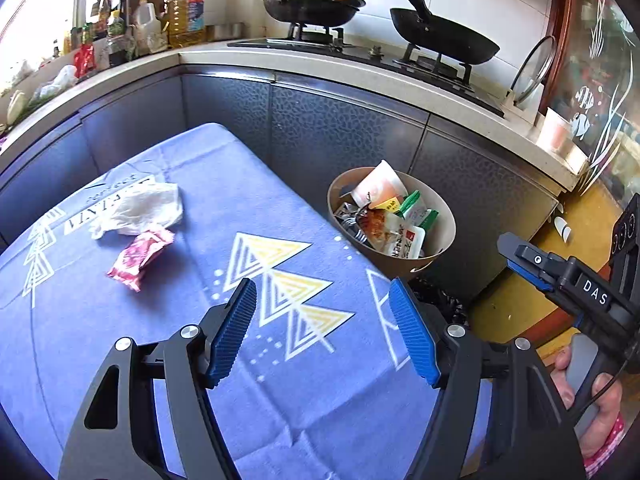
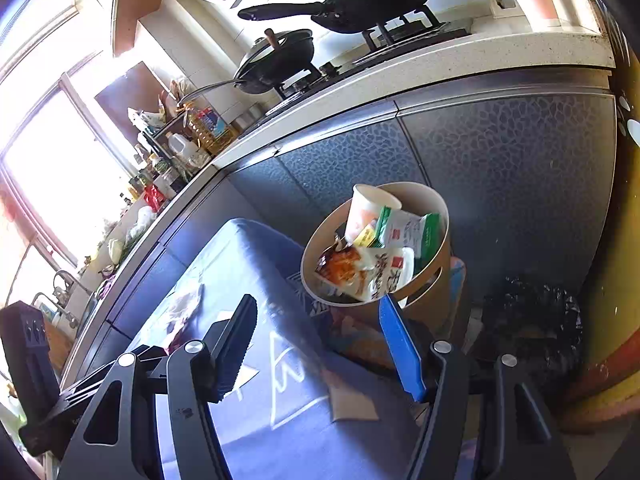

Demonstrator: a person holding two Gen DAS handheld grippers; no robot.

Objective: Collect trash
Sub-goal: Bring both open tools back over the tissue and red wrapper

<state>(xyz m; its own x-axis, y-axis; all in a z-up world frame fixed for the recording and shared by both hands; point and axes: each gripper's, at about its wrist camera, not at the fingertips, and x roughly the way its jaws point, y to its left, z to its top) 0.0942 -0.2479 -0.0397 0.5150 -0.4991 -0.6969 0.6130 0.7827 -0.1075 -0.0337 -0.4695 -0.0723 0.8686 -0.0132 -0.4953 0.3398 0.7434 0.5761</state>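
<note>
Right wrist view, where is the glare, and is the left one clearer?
Right wrist view: the window is blown out white, and the table lies in shadow. Left wrist view: even light, sharp pink wrapper and bin, only fisheye bending of the counter.

bin point(image 2: 430, 296) base hidden by jaws, bottles point(image 1: 108, 28) blurred

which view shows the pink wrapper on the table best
The left wrist view: the pink wrapper lies in plain sight on the blue tablecloth, just below the crumpled white plastic. The right wrist view catches only a dim, blurred sliver of it behind the left finger.
</note>
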